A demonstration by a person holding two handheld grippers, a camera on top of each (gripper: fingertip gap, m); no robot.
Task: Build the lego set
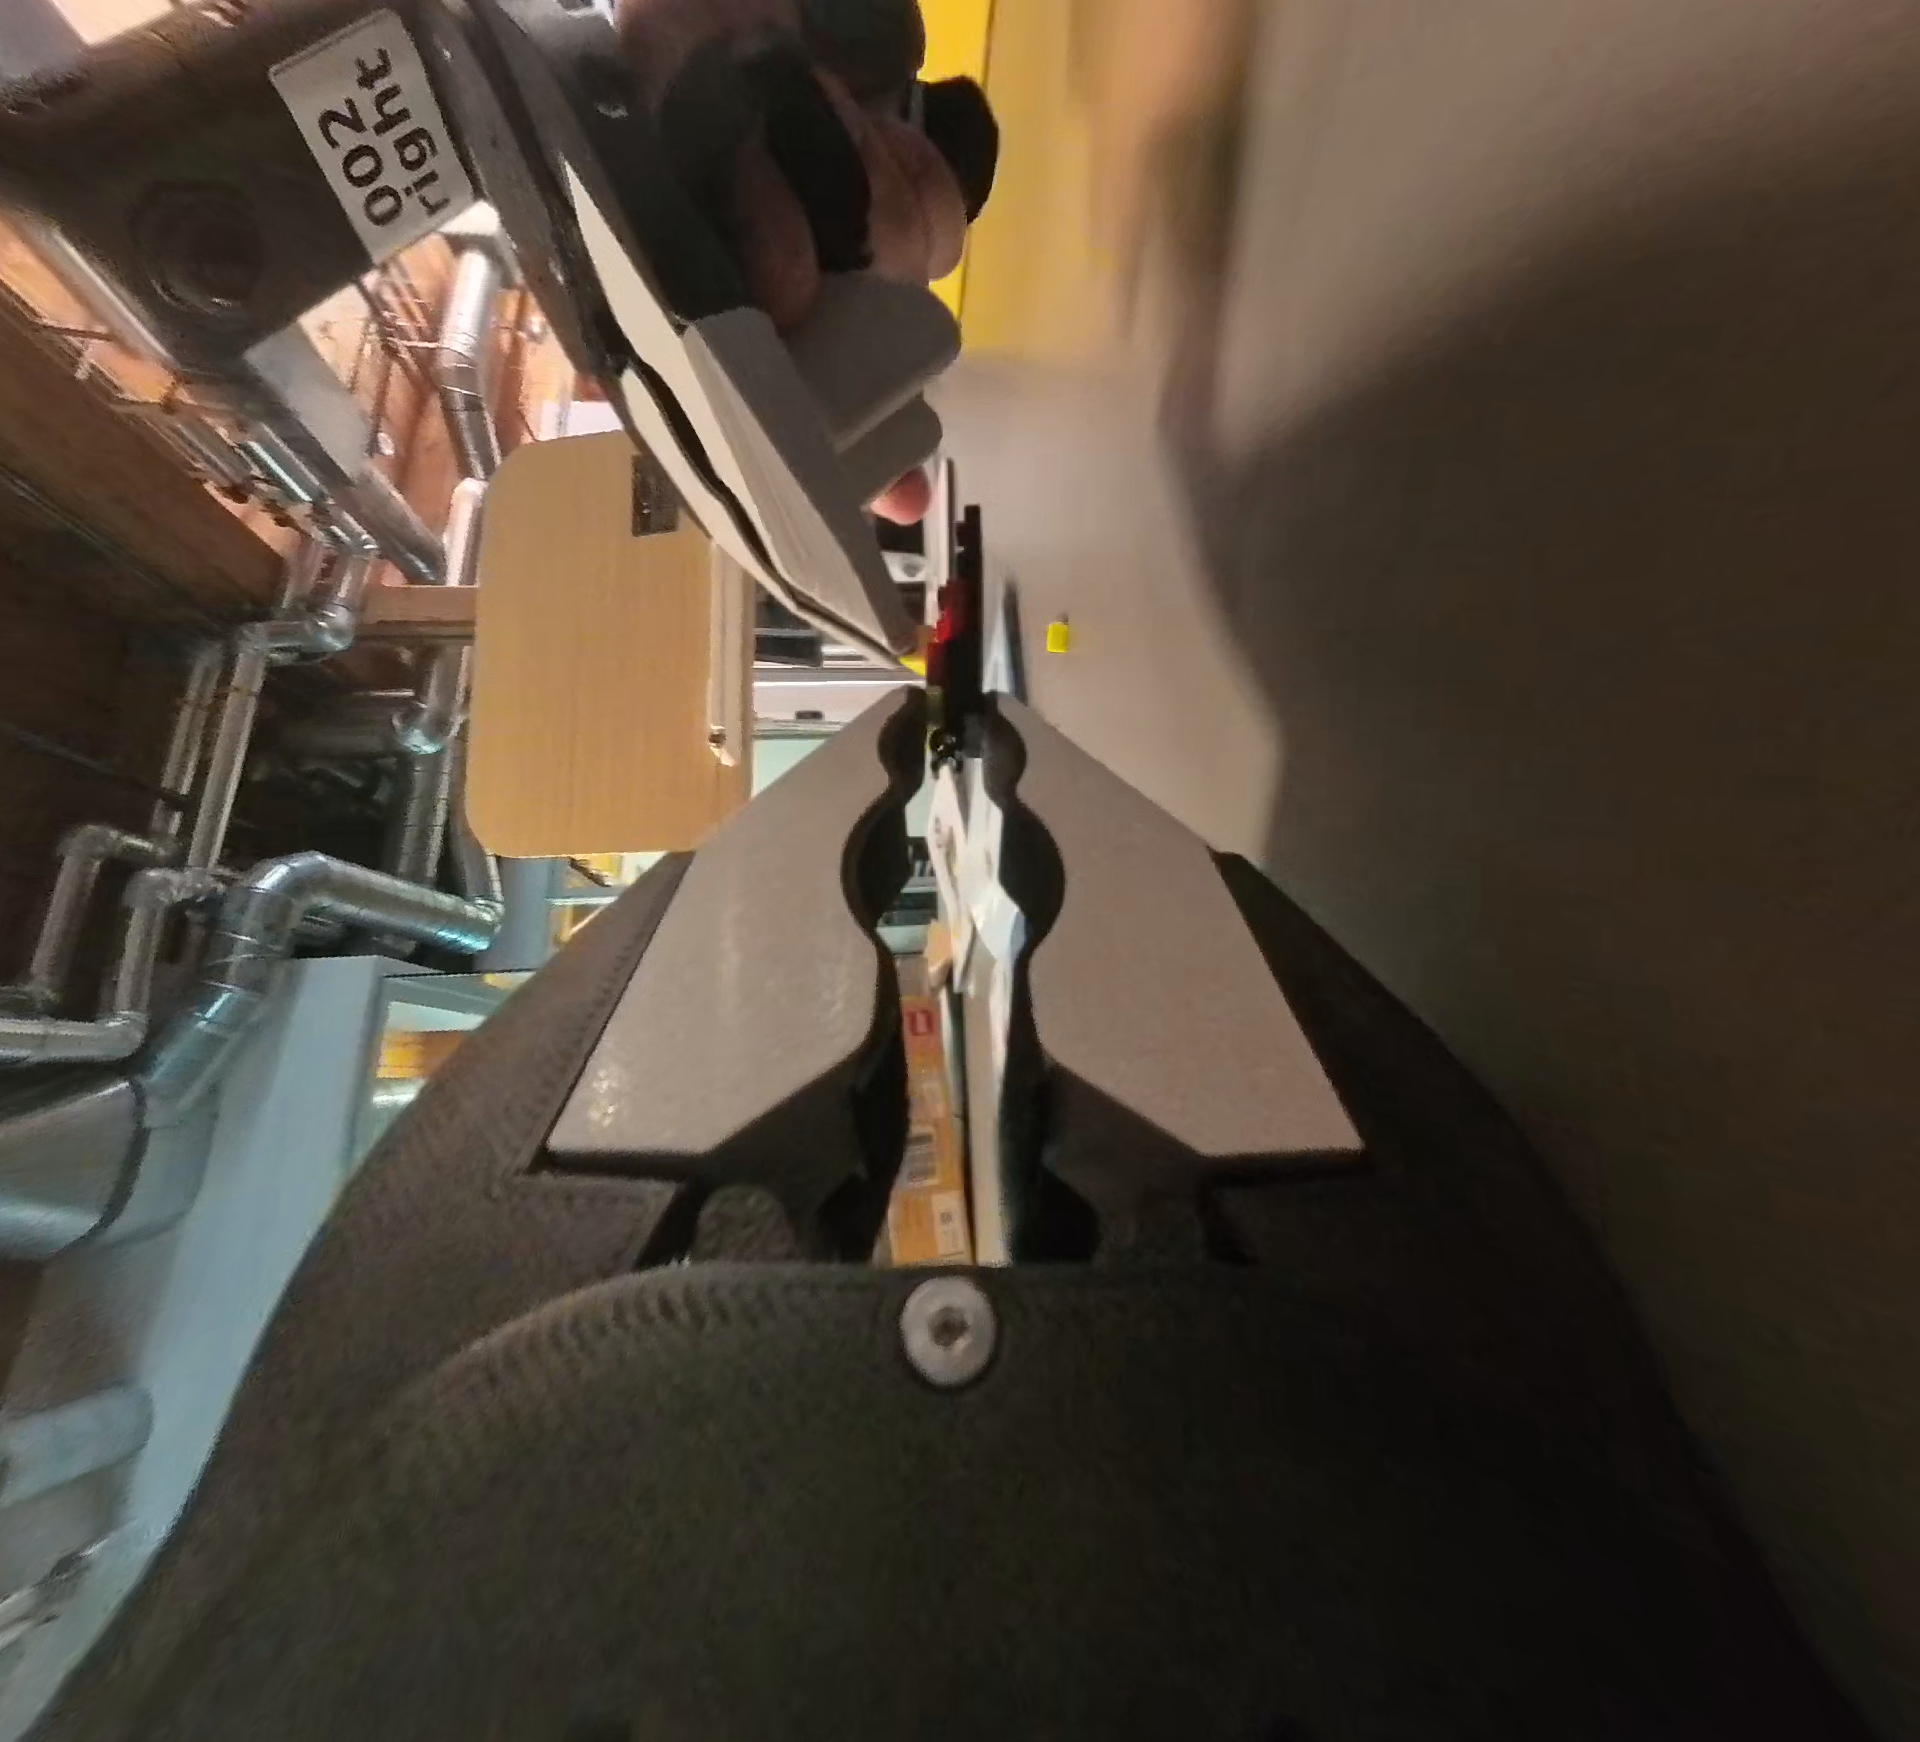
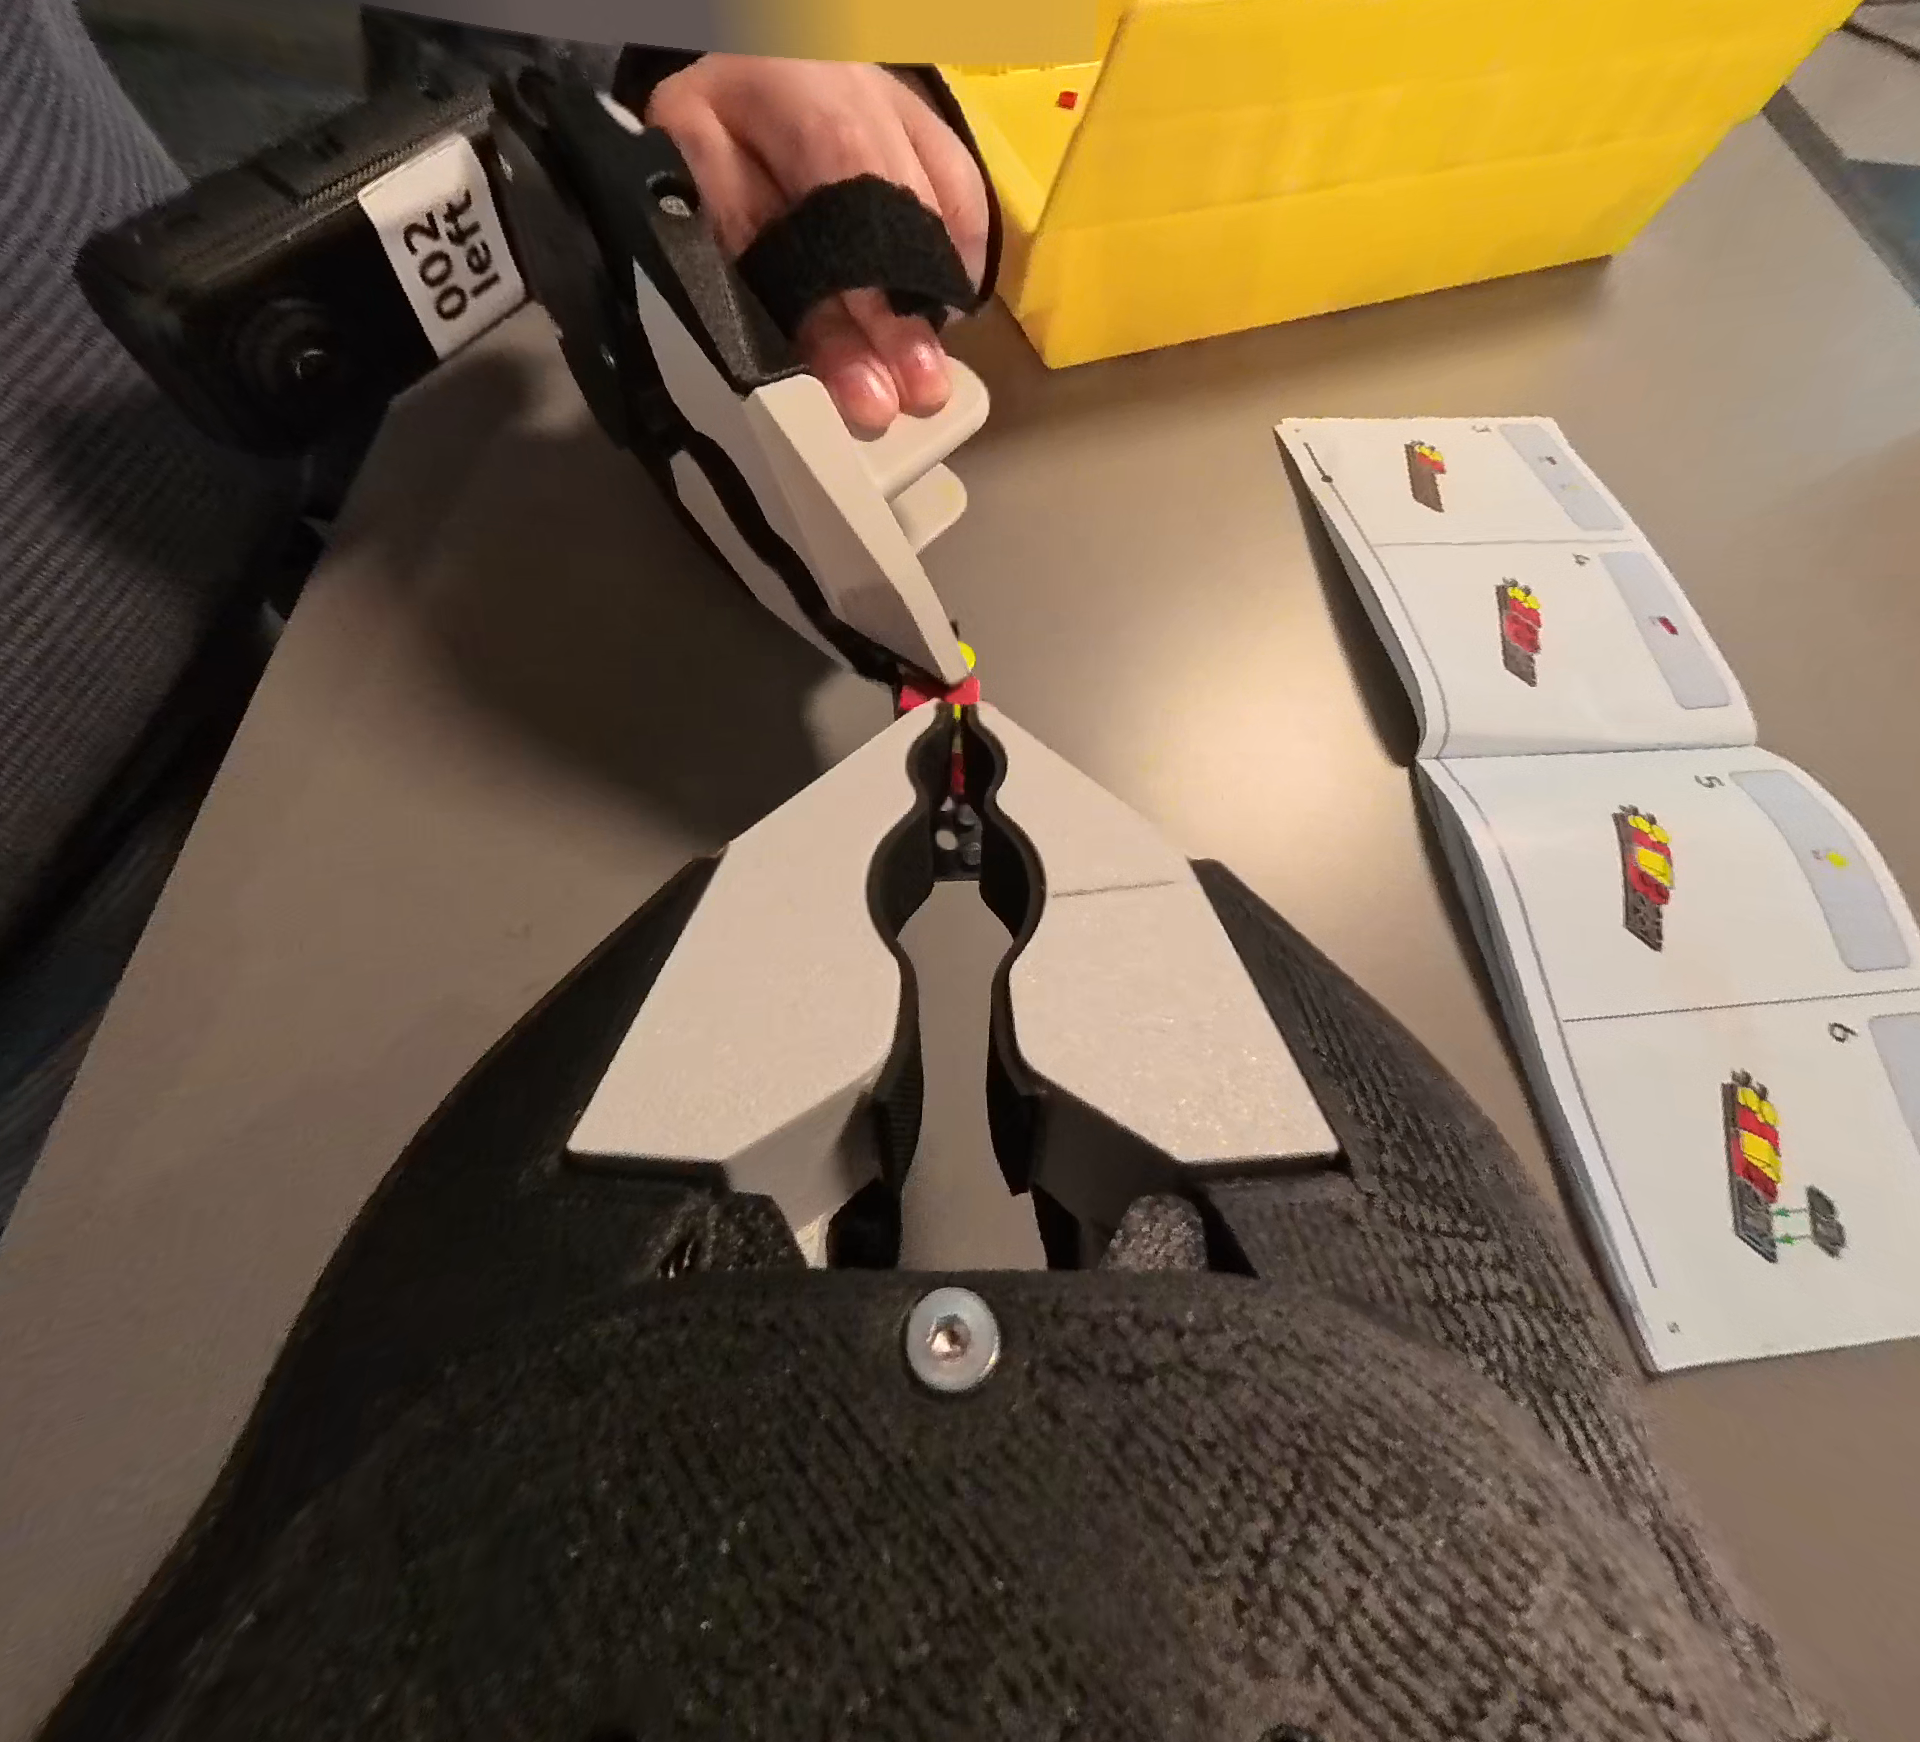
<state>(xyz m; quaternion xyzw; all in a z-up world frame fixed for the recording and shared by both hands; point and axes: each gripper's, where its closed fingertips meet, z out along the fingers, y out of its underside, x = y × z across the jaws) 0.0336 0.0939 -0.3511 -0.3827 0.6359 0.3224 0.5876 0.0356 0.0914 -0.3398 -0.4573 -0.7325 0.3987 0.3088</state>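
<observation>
Both grippers hold one small lego assembly above the grey table (image 2: 520, 653): a black plate (image 2: 957, 825) with red (image 2: 938, 693) and yellow (image 2: 966, 654) pieces on it. In the right wrist view my right gripper (image 2: 957, 724) is shut on the plate's edges. My left gripper (image 2: 932, 670) comes in from the upper left and is shut on the red and yellow end. In the left wrist view, rolled sideways, my left gripper (image 1: 956, 707) is shut on the assembly (image 1: 964, 622). The right gripper (image 1: 902, 643) meets it from the upper left.
A yellow bin (image 2: 1403, 238) stands at the back right with a small red piece (image 2: 1067, 99) inside. An open instruction booklet (image 2: 1579, 684) lies on the table to the right. A loose yellow piece (image 1: 1058, 636) lies on the table. A person's hand (image 2: 831, 165) holds each gripper. The tips of both grippers are at nearly the same place.
</observation>
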